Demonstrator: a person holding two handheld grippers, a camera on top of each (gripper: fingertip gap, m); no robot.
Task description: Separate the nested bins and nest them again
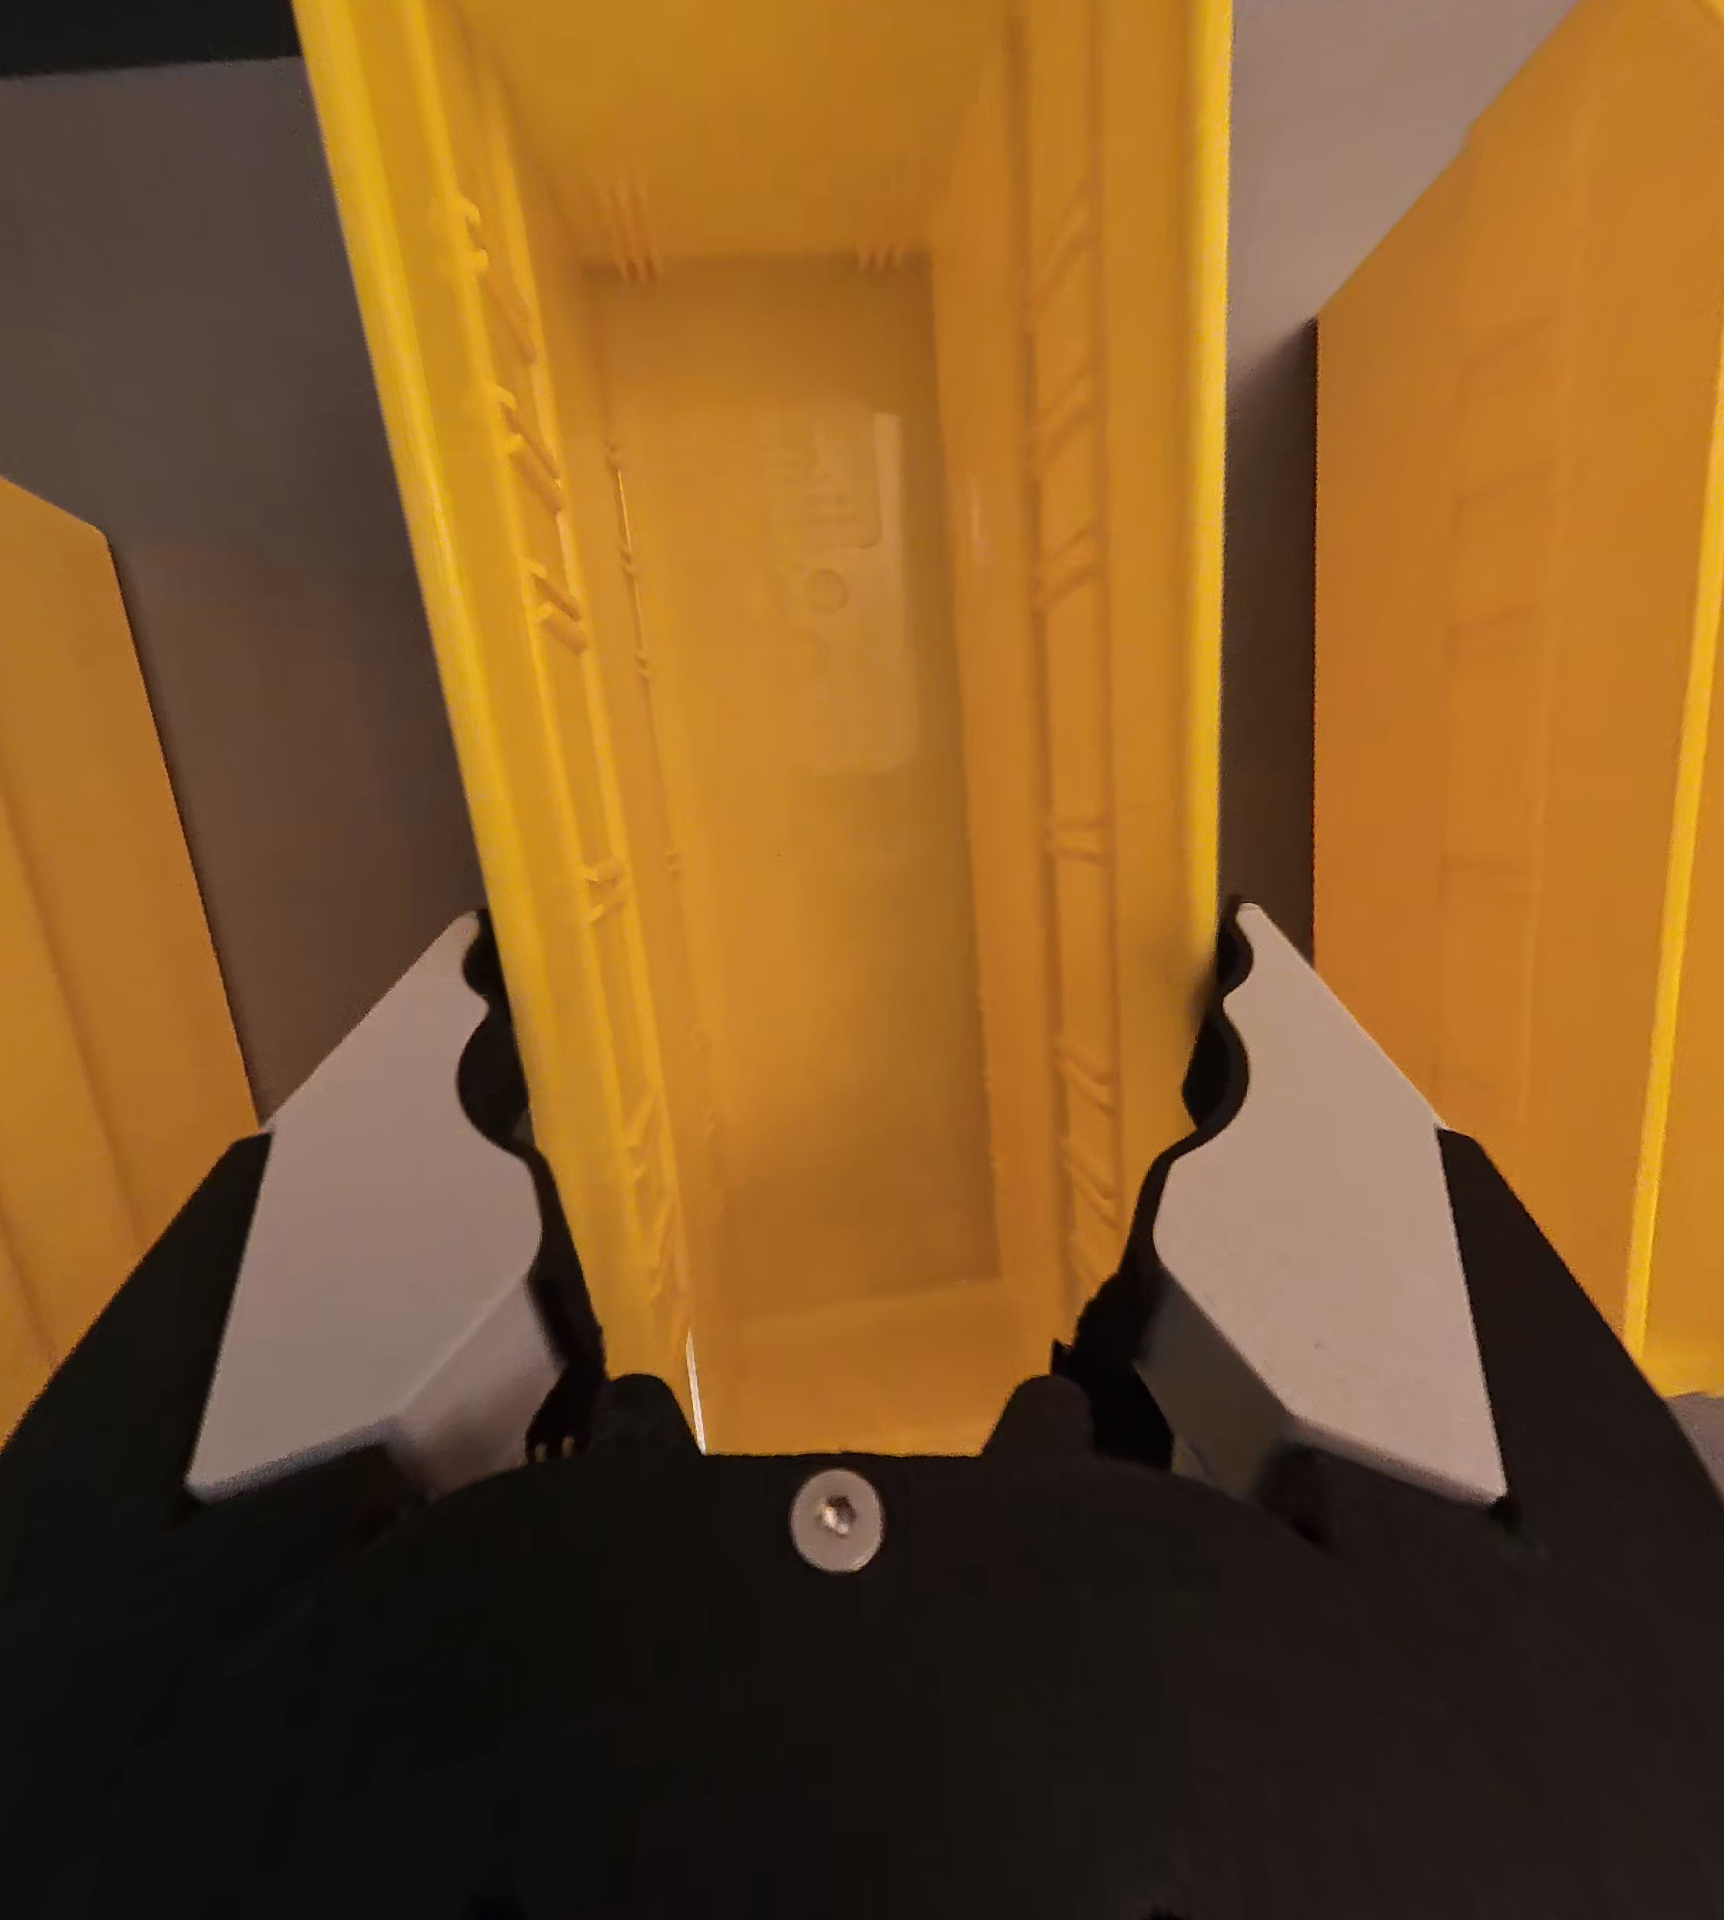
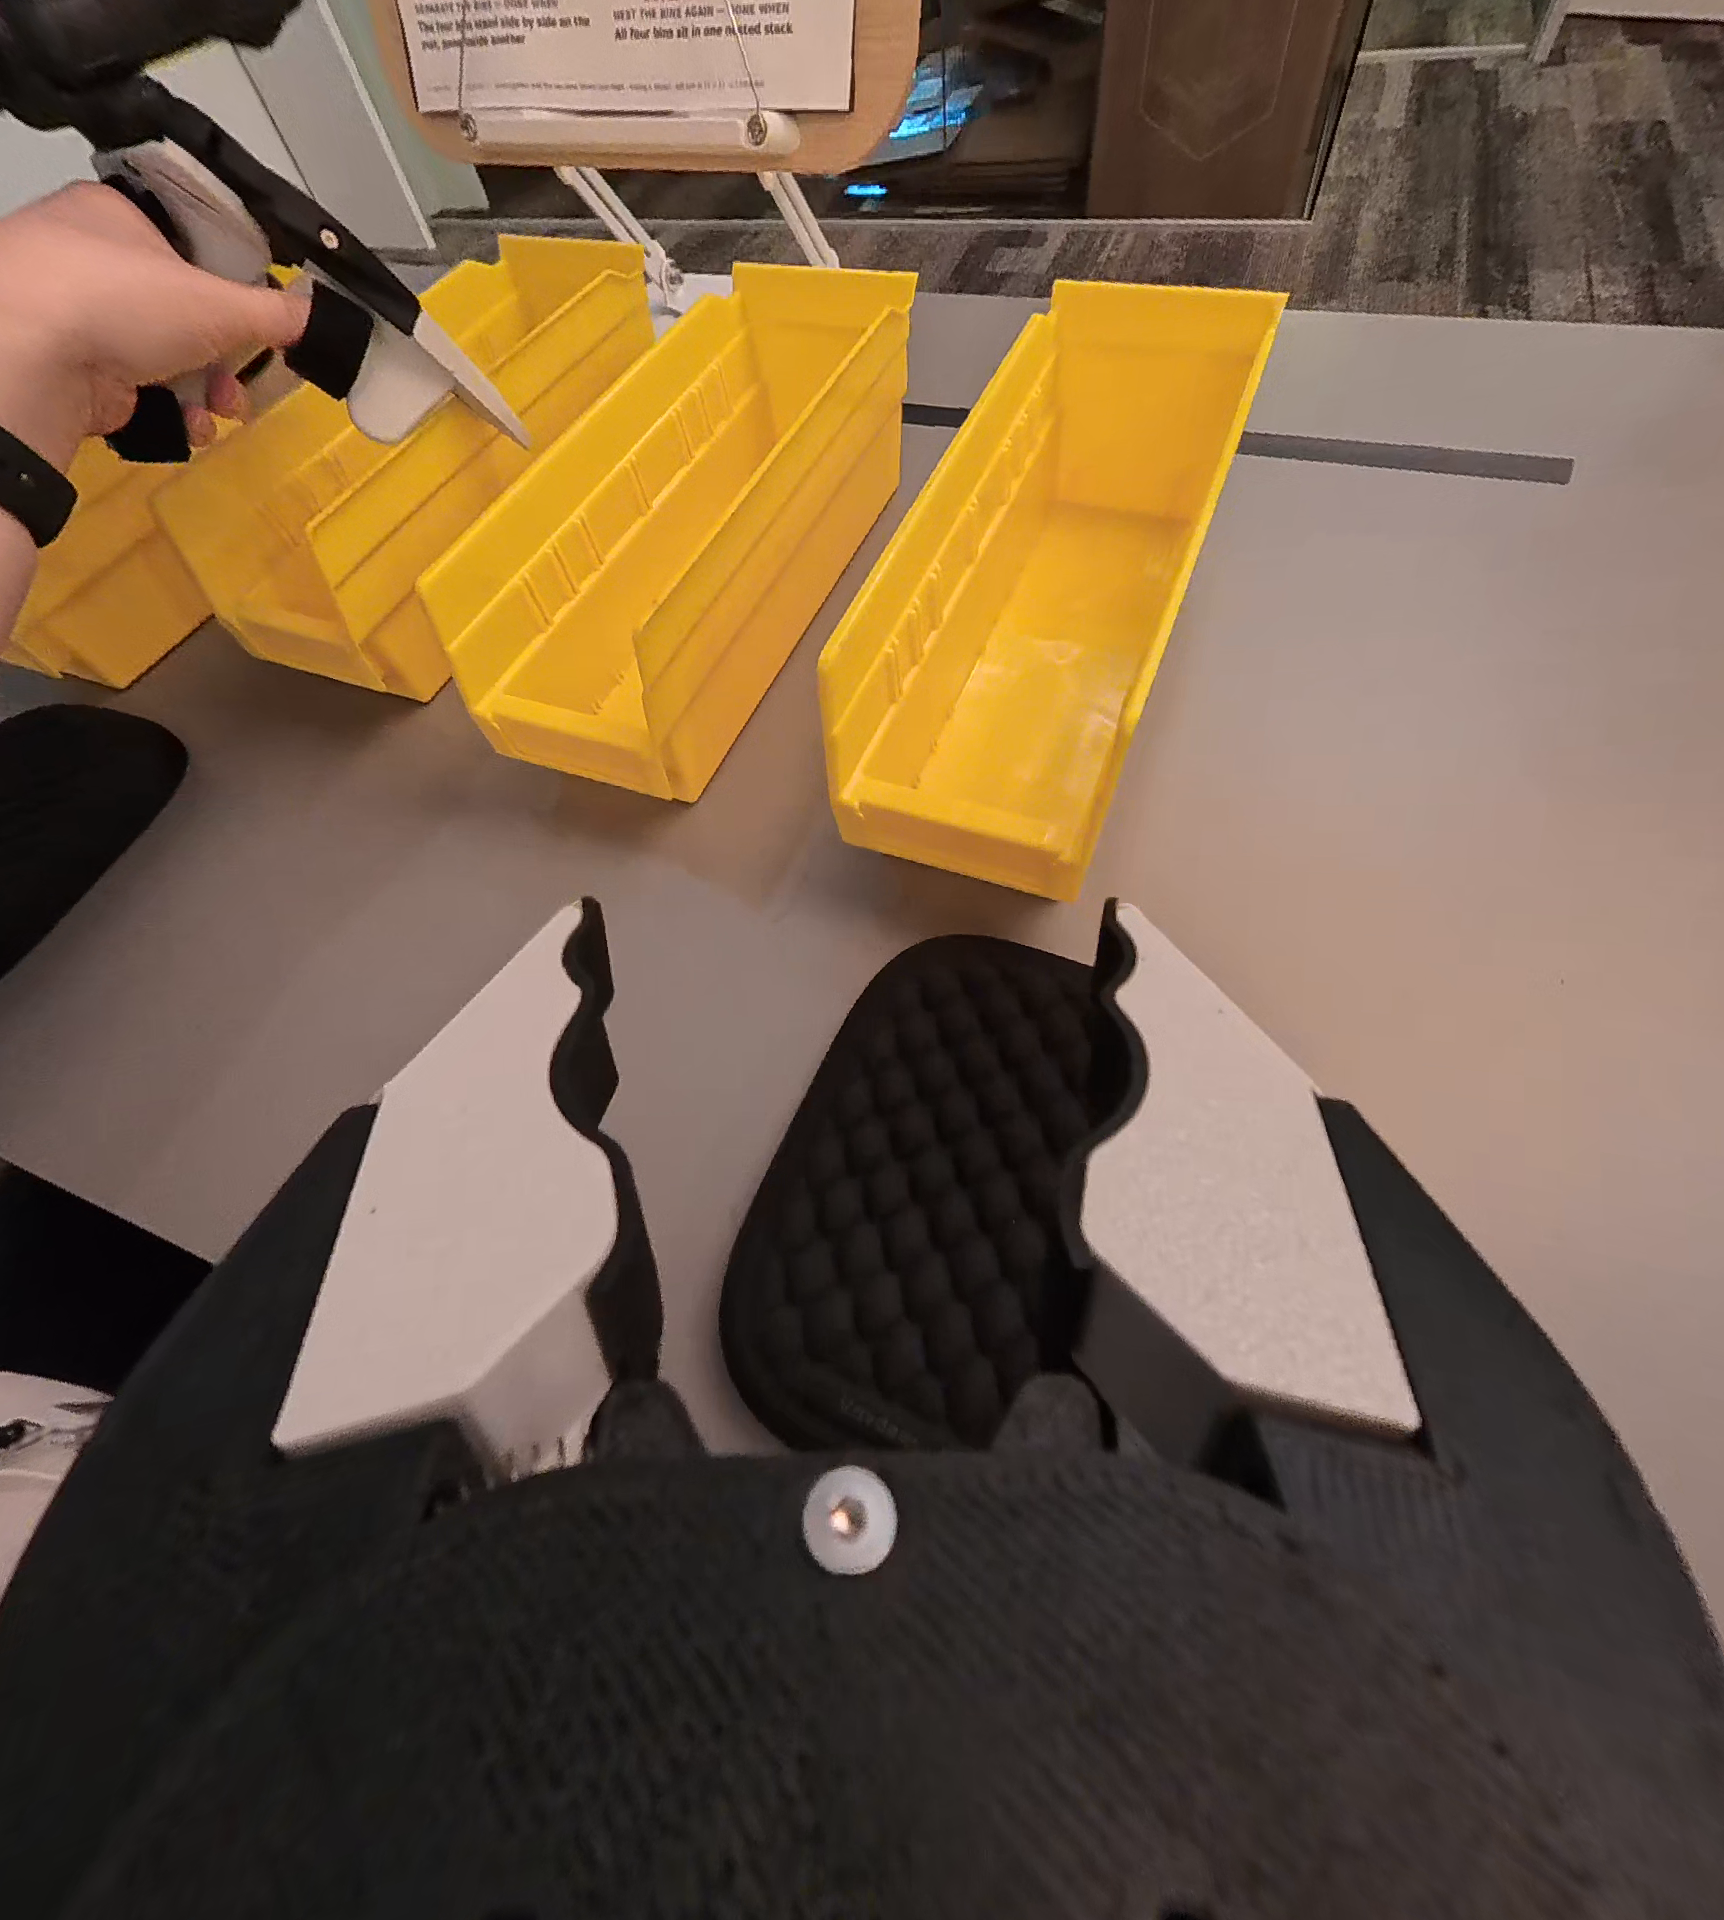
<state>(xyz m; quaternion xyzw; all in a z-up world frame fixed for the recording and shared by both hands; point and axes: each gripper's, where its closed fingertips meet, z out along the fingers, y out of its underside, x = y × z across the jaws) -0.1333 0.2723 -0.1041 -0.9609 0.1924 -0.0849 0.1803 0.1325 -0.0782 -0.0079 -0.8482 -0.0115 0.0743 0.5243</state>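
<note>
In your left wrist view, your left gripper (image 1: 853,925) had its fingers spread wide to either side of a long yellow bin (image 1: 785,727) running from 6 o'clock up to 12; each pad sat right against the bin's outer rim, though I cannot tell whether they pressed on it (the frame was blurred); two more yellow bins stood at 9 o'clock (image 1: 27,831) and 3 o'clock (image 1: 1564,727) on the grey table (image 1: 214,416).

In your right wrist view, your right gripper (image 2: 853,914) hung with its fingers apart and nothing between them, above a black dimpled pad (image 2: 920,1195) on the table; four yellow bins stood side by side, unnested, from 10 to 1 o'clock; your left hand (image 2: 79,312) held its gripper over the second bin from the left (image 2: 370,540).
</note>
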